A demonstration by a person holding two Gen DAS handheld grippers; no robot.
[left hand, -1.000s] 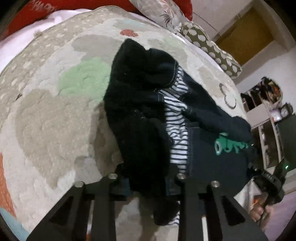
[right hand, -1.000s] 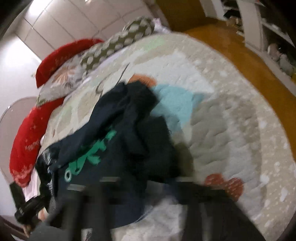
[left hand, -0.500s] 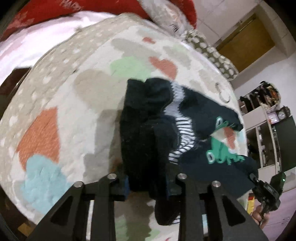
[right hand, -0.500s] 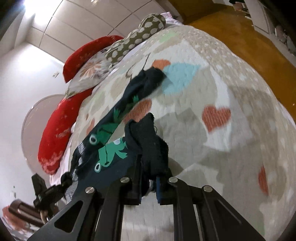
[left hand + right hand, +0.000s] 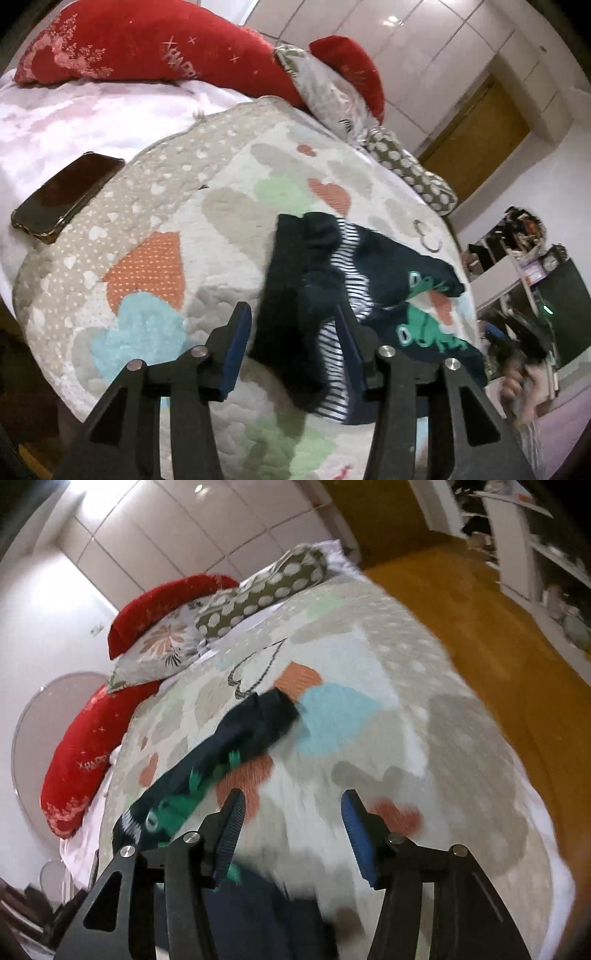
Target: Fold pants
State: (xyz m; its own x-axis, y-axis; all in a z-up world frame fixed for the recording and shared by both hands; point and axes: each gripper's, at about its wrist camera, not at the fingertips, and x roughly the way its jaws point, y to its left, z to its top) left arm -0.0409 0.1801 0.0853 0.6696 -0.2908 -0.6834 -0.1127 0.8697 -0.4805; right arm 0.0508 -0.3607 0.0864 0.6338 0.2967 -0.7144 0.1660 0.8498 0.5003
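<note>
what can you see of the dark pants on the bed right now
The pants are dark navy, soft knit by the look, with a black-and-white striped lining and green frog prints. They lie crumpled and only partly folded on the heart-patterned quilt. One bunched end hangs between the fingers of the left gripper, whose jaws have just been opening; the pads no longer clearly press it. The right gripper stands open above the quilt, holding nothing.
</note>
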